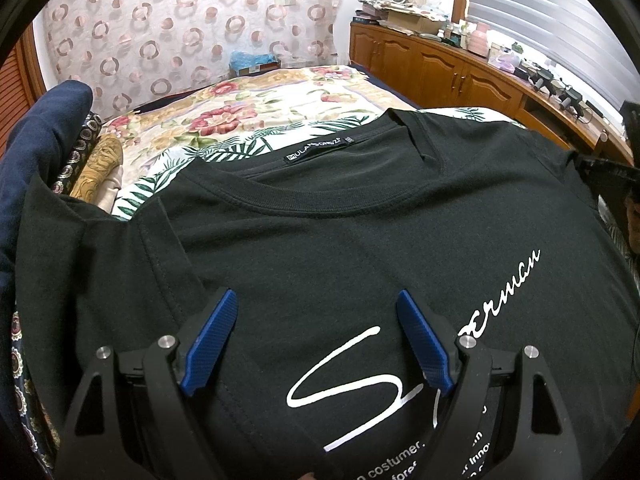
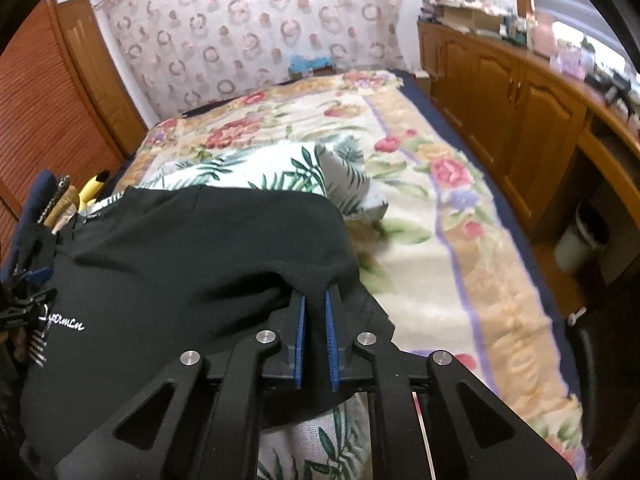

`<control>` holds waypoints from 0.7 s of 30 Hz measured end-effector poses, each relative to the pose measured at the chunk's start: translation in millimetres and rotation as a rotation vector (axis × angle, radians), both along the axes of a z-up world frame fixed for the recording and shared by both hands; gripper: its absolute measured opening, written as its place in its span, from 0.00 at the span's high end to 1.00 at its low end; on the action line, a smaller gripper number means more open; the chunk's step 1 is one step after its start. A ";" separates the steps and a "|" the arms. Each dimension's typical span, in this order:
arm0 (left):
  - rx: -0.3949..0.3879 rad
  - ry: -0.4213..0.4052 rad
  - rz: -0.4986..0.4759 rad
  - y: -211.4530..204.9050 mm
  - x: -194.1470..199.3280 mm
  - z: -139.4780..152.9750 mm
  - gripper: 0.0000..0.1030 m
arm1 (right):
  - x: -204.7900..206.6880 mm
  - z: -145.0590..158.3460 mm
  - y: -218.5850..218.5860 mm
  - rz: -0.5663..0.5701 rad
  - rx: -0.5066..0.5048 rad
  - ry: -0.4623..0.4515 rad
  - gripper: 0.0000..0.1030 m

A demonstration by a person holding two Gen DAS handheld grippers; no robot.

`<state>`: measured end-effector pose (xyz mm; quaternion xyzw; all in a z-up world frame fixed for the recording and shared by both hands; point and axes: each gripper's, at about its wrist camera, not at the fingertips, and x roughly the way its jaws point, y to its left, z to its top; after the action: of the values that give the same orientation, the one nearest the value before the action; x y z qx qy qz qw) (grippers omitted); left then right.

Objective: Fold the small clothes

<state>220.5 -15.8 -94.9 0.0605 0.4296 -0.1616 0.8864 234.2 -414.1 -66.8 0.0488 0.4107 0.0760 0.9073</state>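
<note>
Black T-shirt (image 1: pixel 328 240): spread front-up over a leaf-print cloth (image 1: pixel 236 148) on the bed (image 1: pixel 280 92); collar pointing toward the patterned curtain (image 1: pixel 180 20); white script lettering across the chest. Right edge bunched and raised. Right tongs (image 2: pixel 316 300): pressed together, pinching a fold of the T-shirt's right edge between the blue pads (image 2: pixel 330 340). Left tongs (image 1: pixel 316 300): spread wide above the chest print, nothing between the pads. Folded dark garments (image 1: pixel 24 168): stacked just beside the shirt's left sleeve. Wooden cabinets (image 2: pixel 520 100): along the bed's right side.
</note>
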 end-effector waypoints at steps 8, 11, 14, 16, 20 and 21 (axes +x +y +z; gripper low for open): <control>-0.032 -0.062 0.016 9.1 -14.7 22.3 0.20 | -17.1 45.4 34.3 0.028 -0.147 -0.155 0.95; -0.050 -0.084 0.016 13.0 -23.5 30.5 0.20 | -16.8 53.2 44.1 0.057 -0.140 -0.169 0.95; -0.067 -0.100 0.019 17.4 -31.7 35.2 0.20 | -21.1 59.1 63.5 0.105 -0.134 -0.181 0.95; -0.077 -0.105 0.021 19.6 -35.8 36.9 0.20 | -24.6 59.9 79.2 0.142 -0.128 -0.179 0.95; -0.091 -0.105 0.025 21.0 -42.0 35.2 0.20 | -31.0 42.3 121.8 0.252 -0.118 -0.132 0.95; -0.094 -0.104 0.025 21.7 -43.1 34.5 0.20 | -32.1 34.9 130.7 0.274 -0.119 -0.115 0.95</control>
<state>177.5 5.8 -60.4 0.0219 0.3758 -0.1671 0.9112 202.1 -283.4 -31.9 -0.0660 0.3646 0.1775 0.9117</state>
